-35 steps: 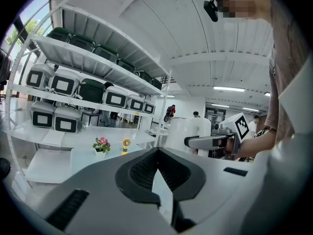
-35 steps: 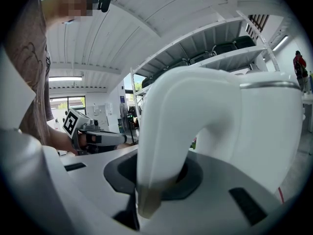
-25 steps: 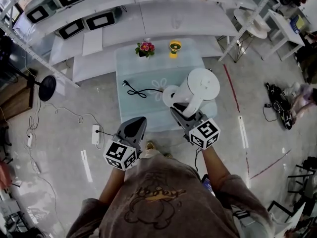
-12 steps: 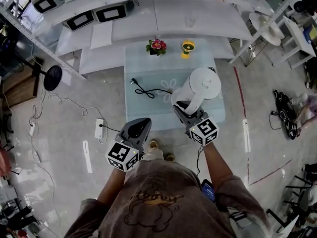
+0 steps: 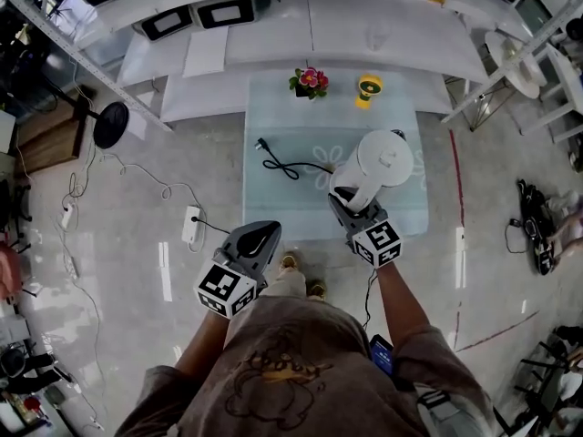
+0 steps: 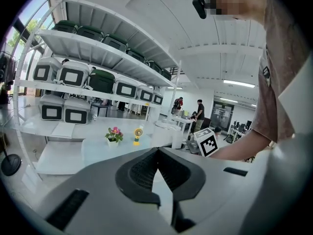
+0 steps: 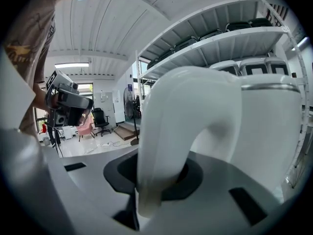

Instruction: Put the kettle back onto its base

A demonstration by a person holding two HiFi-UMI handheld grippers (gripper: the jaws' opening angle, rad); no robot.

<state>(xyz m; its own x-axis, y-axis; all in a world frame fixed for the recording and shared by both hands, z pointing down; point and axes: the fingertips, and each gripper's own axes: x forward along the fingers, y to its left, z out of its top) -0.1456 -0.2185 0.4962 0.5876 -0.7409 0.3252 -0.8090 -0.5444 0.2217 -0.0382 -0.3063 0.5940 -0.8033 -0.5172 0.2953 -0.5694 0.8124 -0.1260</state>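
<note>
A white kettle (image 5: 383,157) hangs over the right half of the pale glass table (image 5: 282,212). My right gripper (image 5: 347,204) is shut on its curved handle (image 7: 161,146), which fills the right gripper view in front of the body (image 7: 254,131). A black cord (image 5: 290,167) with a plug runs across the table and vanishes under the kettle. The base is hidden there, and I cannot tell whether the kettle touches it. My left gripper (image 5: 259,236) hovers at the table's near edge, shut with nothing between its fingers (image 6: 142,168).
A flower pot (image 5: 310,81) and a small yellow fan (image 5: 369,88) stand at the table's far edge. White shelving (image 5: 364,30) lies beyond. On the floor to the left are a power strip (image 5: 191,225), loose cables and a black round stand (image 5: 110,124).
The kettle has come down toward the table with my right gripper still shut on its handle. My left gripper has sunk slightly at the table's near edge.
</note>
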